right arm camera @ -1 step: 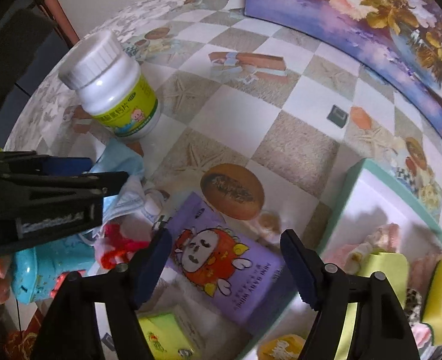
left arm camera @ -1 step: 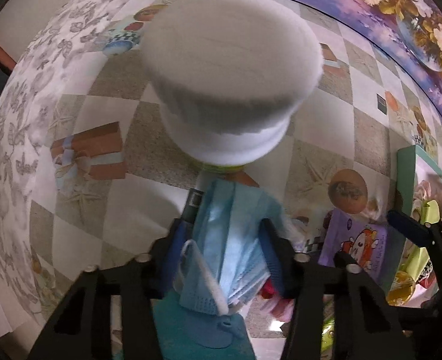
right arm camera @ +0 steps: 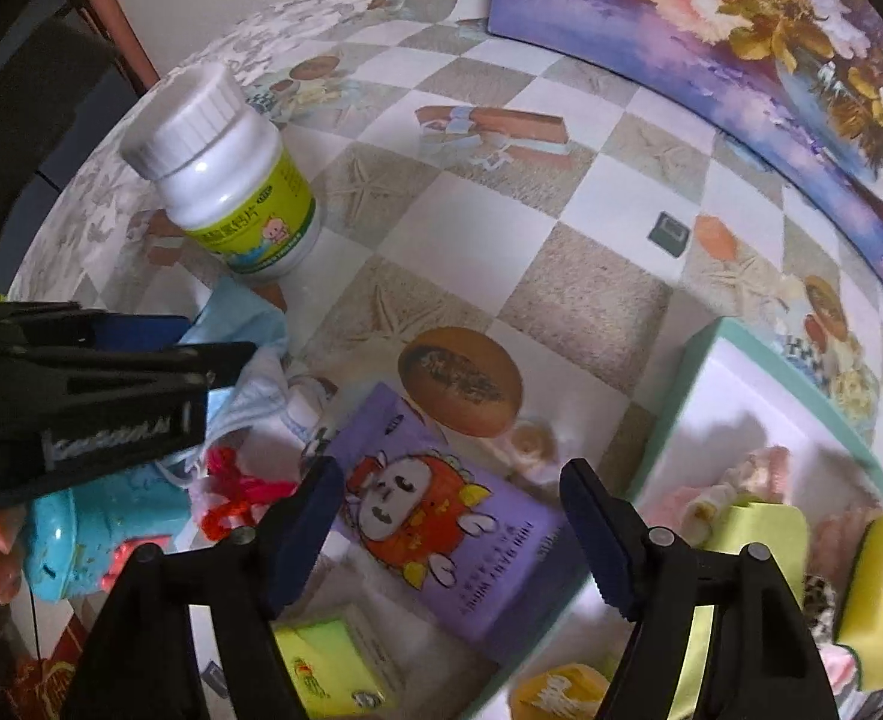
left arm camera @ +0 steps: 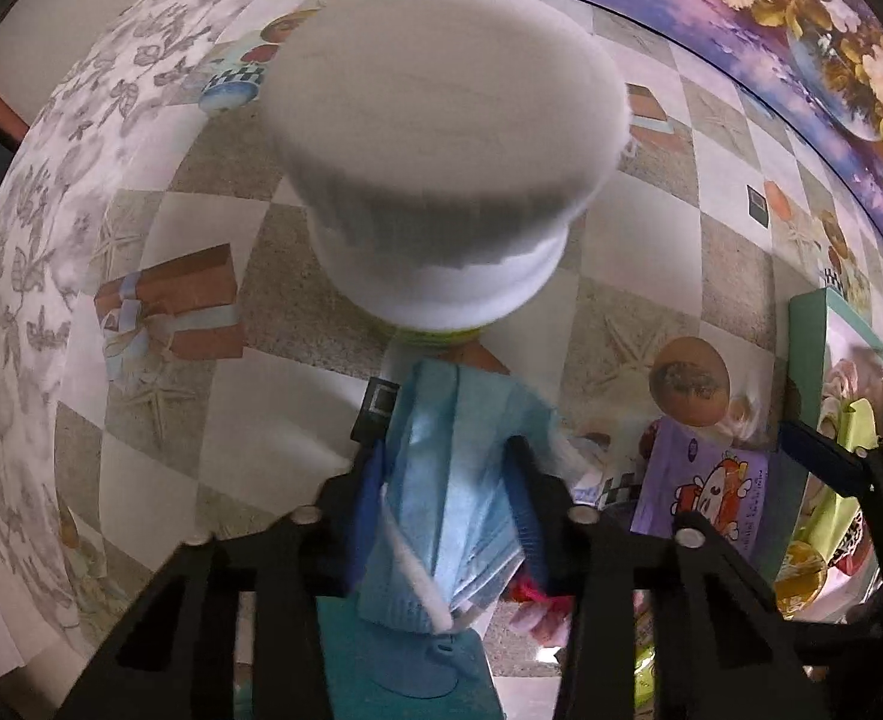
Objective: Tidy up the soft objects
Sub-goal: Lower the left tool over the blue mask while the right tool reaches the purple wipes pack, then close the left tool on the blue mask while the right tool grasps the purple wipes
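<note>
A light blue pleated face mask with a white ear loop is bunched upright between the fingers of the left gripper, its folds crumpled and its lower edge hanging just above the desk. Seen from the right wrist, the mask pokes out past the black fingers, close beside the white pill bottle. In the teal-rimmed box at the right lie other soft things: a yellow sponge standing on edge, a yellow-green cloth next to it, and pinkish fabric behind, touching one another.
</note>
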Available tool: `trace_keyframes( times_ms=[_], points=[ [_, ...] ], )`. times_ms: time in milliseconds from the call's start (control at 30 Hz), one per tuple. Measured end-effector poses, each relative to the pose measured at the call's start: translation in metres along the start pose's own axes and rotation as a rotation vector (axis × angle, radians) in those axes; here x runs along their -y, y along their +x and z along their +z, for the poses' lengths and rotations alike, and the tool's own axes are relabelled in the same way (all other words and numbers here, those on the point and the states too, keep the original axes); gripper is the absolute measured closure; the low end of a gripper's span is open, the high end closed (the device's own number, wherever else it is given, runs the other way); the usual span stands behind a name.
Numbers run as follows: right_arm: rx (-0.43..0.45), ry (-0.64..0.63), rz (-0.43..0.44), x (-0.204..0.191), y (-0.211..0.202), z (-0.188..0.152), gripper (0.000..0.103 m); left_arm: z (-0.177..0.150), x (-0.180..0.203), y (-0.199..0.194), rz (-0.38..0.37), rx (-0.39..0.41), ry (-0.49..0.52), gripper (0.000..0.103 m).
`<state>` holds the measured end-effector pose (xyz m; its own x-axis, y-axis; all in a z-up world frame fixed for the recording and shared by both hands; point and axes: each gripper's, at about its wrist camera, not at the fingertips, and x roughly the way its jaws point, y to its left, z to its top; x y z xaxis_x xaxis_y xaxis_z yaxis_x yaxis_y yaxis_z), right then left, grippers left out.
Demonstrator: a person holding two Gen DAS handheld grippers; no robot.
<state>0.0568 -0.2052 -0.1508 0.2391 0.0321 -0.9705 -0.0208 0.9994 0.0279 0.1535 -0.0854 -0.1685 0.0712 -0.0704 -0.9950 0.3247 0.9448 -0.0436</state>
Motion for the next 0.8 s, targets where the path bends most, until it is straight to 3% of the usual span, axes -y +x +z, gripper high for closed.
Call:
trace_keyframes(
  times_ms=[133,300,633,800],
  points=[
    [-0.025,-0.039,0.01,-0.003,0.0,-0.008,0.025,0.001,0.007,0.001,0.002,0.011,0.011,0.077],
    [-0.062,-0.12,-0.014,-0.017,0.005,-0.016,0.025,-0.001,0.005,-0.004,-0.015,0.035,-0.017,0.083],
    [-0.06,-0.203,-0.089,-0.039,0.016,-0.024,0.025,-0.008,-0.008,-0.013,-0.03,0.048,-0.032,0.083],
    [-0.031,-0.113,-0.064,-0.034,0.017,-0.015,0.027,-0.009,-0.022,-0.019,-0.037,0.044,-0.036,0.083]
  ],
)
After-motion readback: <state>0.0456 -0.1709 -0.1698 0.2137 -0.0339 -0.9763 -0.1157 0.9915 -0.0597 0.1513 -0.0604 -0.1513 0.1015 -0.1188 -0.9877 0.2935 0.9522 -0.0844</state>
